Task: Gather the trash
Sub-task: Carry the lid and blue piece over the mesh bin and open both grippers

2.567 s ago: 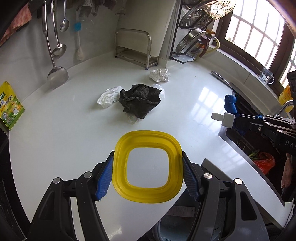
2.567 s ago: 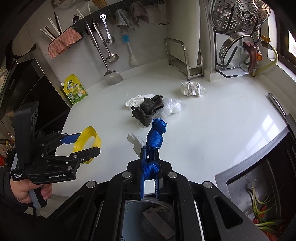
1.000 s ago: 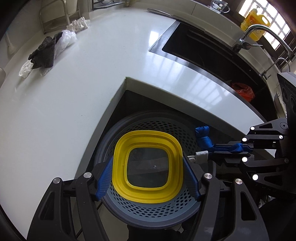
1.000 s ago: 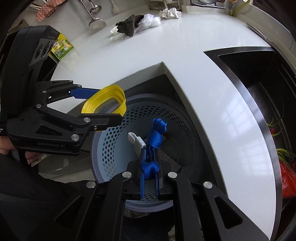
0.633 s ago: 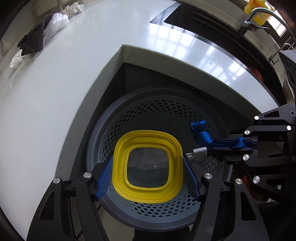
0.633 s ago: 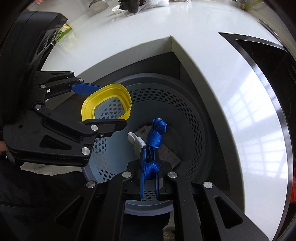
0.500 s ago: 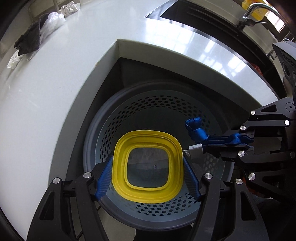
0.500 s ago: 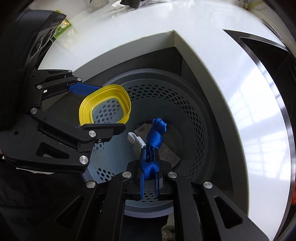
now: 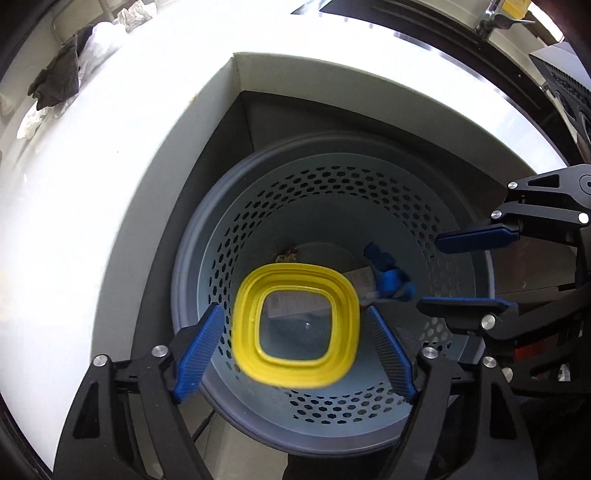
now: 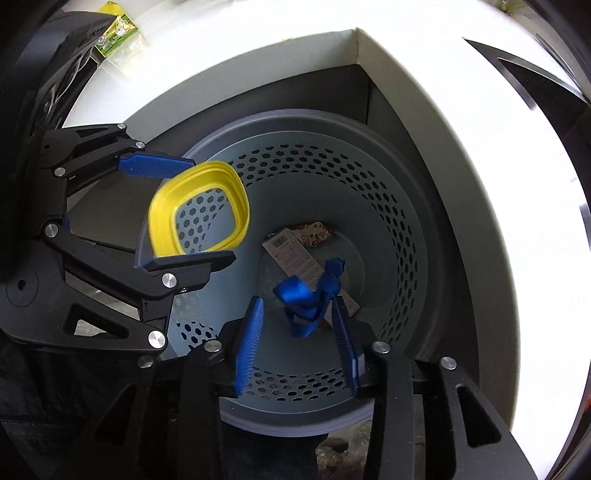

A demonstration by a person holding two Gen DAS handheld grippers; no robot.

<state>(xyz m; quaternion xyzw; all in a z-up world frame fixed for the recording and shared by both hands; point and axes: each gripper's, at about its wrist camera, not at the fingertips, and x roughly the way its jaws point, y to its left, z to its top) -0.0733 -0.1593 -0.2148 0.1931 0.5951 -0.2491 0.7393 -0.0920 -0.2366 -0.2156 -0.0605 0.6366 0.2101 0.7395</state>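
Note:
Both grippers hang over a grey perforated trash basket (image 9: 436, 206) (image 10: 402, 206) set in a notch of the white counter. My left gripper (image 9: 295, 347) (image 10: 177, 210) is open; the yellow square lid (image 9: 295, 328) (image 10: 199, 218) is free between its pads, blurred, dropping into the basket. My right gripper (image 10: 295, 339) (image 9: 469, 269) is open; the blue strap with a white clip (image 10: 310, 299) (image 9: 388, 273) is loose between its pads, falling. A barcoded paper slip (image 10: 295, 254) and a printed wrapper (image 10: 314, 230) lie on the basket floor.
On the white counter (image 9: 110, 155) far left lie a dark rag (image 9: 55, 81) and crumpled white plastic and paper (image 9: 107, 37). A green-yellow packet (image 10: 118, 26) sits at the counter's back. The black sink (image 10: 546, 88) is to the right.
Both grippers have opened over the basket. The yellow lid has slipped out of the left gripper and the blue strap out of the right; both are dropping.

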